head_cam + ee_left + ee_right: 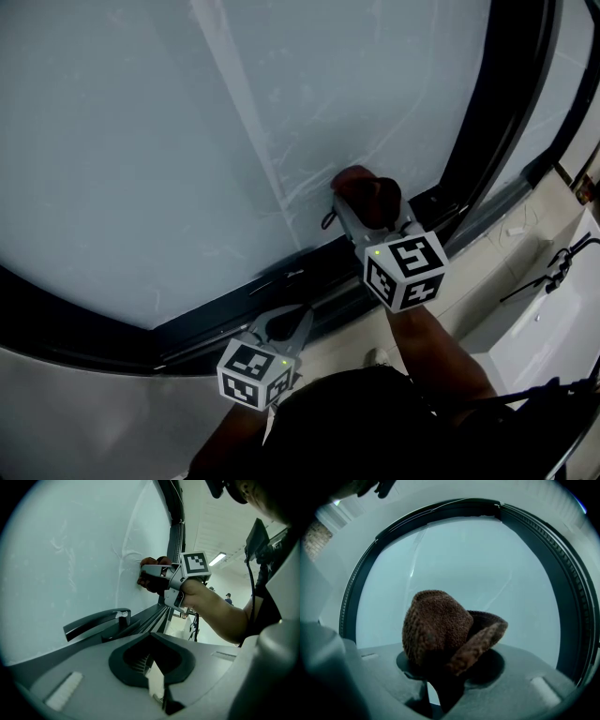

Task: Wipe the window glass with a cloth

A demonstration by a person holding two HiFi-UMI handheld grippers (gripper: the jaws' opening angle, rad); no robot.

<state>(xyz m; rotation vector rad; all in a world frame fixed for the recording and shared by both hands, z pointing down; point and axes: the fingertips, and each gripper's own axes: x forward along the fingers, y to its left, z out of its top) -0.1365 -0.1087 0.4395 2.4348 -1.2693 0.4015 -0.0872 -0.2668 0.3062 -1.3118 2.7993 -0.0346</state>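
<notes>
The right gripper (359, 220) reaches up and forward to the window glass (169, 131), with the person's bare forearm (441, 342) stretched out behind it and the marker cube facing the head camera. Its jaws are clamped on a brown knitted cloth (367, 192). In the right gripper view the cloth (440, 627) bunches up out of the jaws in a rounded fold, with a flap curling to the right. The cloth presses against the lower part of the pane, just above the dark window frame (483, 141) and beside faint streaks on the glass.

The left gripper (281, 323) is held lower and nearer the body, down by the bottom rail of the frame and well apart from the cloth. Its jaws are drawn together to a thin slit, with nothing between them. They point along the pane, so that its own view looks past a dark lever handle (96, 622) on the frame towards the right gripper and the cloth (149, 581) on the glass.
</notes>
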